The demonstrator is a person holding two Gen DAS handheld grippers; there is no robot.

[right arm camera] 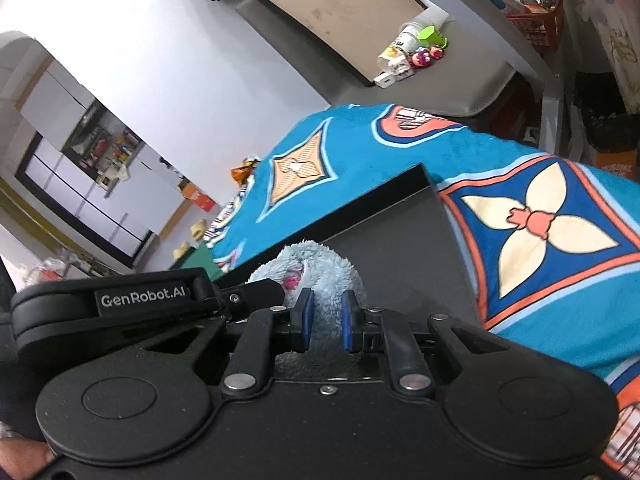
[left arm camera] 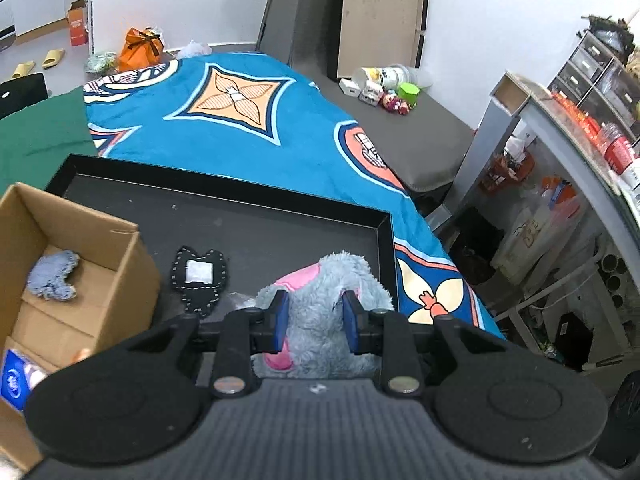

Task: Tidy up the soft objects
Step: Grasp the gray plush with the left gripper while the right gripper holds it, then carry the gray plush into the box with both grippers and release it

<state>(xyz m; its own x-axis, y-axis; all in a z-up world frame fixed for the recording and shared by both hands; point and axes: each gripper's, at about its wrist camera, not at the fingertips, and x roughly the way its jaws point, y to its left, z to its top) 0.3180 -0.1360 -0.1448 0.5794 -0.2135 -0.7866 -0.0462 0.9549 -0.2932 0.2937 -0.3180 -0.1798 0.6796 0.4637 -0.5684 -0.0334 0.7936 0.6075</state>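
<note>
A grey plush toy point(left arm camera: 320, 304) with pink patches hangs over the black tray point(left arm camera: 240, 204). My left gripper point(left arm camera: 316, 312) is shut on its fluffy body, the blue pads pressed into the fur. My right gripper point(right arm camera: 326, 312) is shut on another part of the same plush toy point(right arm camera: 316, 268). The body of the left gripper shows at the left of the right wrist view. A black felt piece point(left arm camera: 202, 276) with white stitching lies flat on the tray. The open cardboard box point(left arm camera: 68, 264) at the left holds a blue-grey soft cloth point(left arm camera: 54, 274).
The tray rests on a blue patterned blanket point(left arm camera: 224, 128) beside a green cloth point(left arm camera: 36, 136). A blue packet point(left arm camera: 16, 378) sits in the box's near compartment. Cluttered shelves point(left arm camera: 560, 200) stand at the right, with small toys point(left arm camera: 392, 96) on a grey surface beyond.
</note>
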